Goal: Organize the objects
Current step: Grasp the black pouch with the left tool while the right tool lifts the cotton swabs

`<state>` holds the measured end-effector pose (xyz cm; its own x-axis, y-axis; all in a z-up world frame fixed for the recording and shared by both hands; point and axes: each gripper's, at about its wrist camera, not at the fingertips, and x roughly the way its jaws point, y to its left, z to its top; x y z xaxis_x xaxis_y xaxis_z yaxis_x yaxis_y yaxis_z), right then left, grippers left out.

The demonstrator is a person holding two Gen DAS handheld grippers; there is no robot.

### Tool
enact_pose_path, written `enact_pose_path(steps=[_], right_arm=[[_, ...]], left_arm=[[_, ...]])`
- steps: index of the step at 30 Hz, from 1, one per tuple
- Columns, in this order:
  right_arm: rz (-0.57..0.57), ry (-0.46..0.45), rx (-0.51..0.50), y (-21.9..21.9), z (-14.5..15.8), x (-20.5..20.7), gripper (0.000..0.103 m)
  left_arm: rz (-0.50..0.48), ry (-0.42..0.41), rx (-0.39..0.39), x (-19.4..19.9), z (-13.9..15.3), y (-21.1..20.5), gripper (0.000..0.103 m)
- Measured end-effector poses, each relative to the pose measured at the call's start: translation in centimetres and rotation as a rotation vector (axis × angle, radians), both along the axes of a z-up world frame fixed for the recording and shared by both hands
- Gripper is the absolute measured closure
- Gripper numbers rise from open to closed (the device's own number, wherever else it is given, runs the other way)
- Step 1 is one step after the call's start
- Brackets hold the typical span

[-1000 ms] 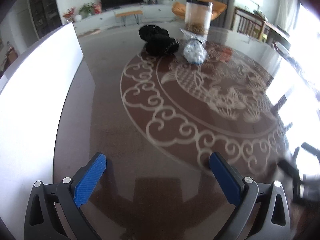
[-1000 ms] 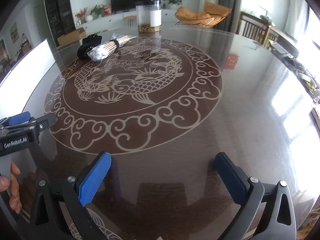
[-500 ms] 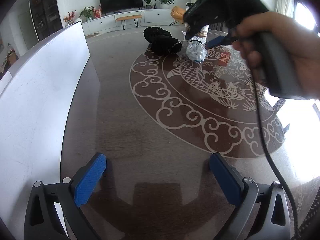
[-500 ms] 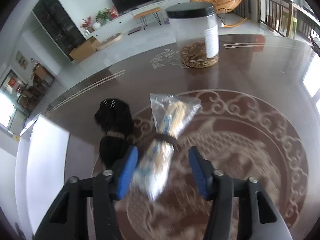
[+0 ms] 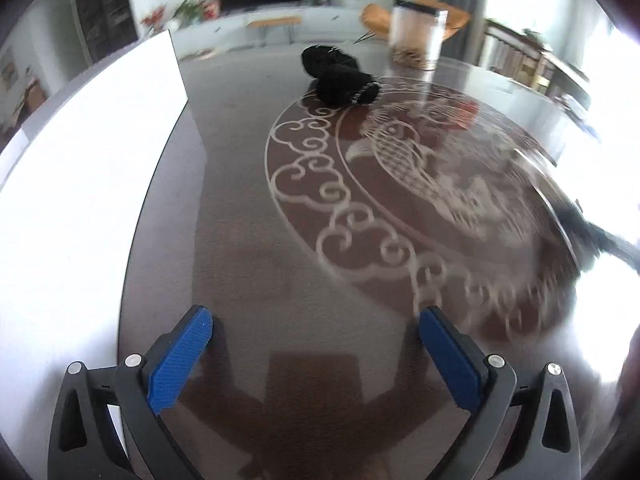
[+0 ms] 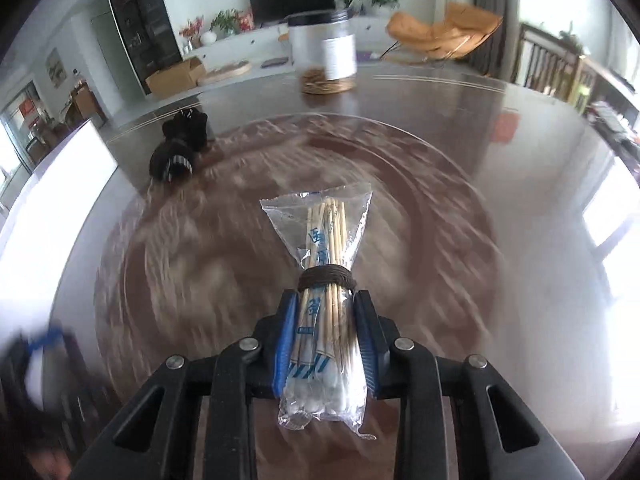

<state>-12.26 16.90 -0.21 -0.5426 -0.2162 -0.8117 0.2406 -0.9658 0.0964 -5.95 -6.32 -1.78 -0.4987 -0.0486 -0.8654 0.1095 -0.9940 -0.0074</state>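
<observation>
My right gripper (image 6: 325, 312) is shut on a clear bag of cotton swabs (image 6: 325, 264), tied with a dark band, and holds it above the round table. A black bundle (image 6: 178, 150) lies far left on the table; it also shows in the left wrist view (image 5: 340, 76). A clear jar with a black lid (image 6: 324, 54) stands at the far side; it also shows in the left wrist view (image 5: 418, 36). My left gripper (image 5: 316, 344) is open and empty, low over the near table.
A white board (image 5: 92, 184) lies along the table's left edge. The dark glossy table (image 5: 248, 208) has a carved fish and cloud pattern. A blurred dark shape (image 5: 592, 236), likely the other gripper, is at the right edge.
My right gripper has shut on the swab bag and lifted it back from beside the black bundle. The right hand has left the middle of the left wrist view. The left gripper stayed open.
</observation>
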Motion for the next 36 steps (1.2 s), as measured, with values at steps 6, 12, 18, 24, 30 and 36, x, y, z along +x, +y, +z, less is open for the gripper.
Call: enact_pose_path(steps=[6,12,18,24,30,36], right_arm=[[-0.107,0.04,-0.124,4.0,-0.8,5.1,0.066],[-0.066,0.067,-0.069,2.7,-0.4,5.8,0.045],[-0.023,0.064,0.001,1.0,-0.8,5.9,0.033],[-0.027,0.061,-0.071,1.8,-0.8,5.6,0.033],[-0.038,0.002,-0.114,2.7,-0.5,4.6,0.033],[0.035,-0.142,0.127,-0.1,0.1,1.5,0.076]], left_arm=[[0.086,-0.014,0.163,-11.1,1.2,-0.9,0.0],[0.104,-0.064,0.105,-21.9,0.9,-1.5,0.0],[0.02,-0.006,-0.009,-22.7,0.9,1.0,0.071],[-0.066,0.092,-0.03,-10.4,0.4,4.3,0.071],[-0.121,0.108,-0.01,0.7,0.9,5.1,0.072],[-0.107,0.103,0.1,3.7,1.8,3.8,0.072]])
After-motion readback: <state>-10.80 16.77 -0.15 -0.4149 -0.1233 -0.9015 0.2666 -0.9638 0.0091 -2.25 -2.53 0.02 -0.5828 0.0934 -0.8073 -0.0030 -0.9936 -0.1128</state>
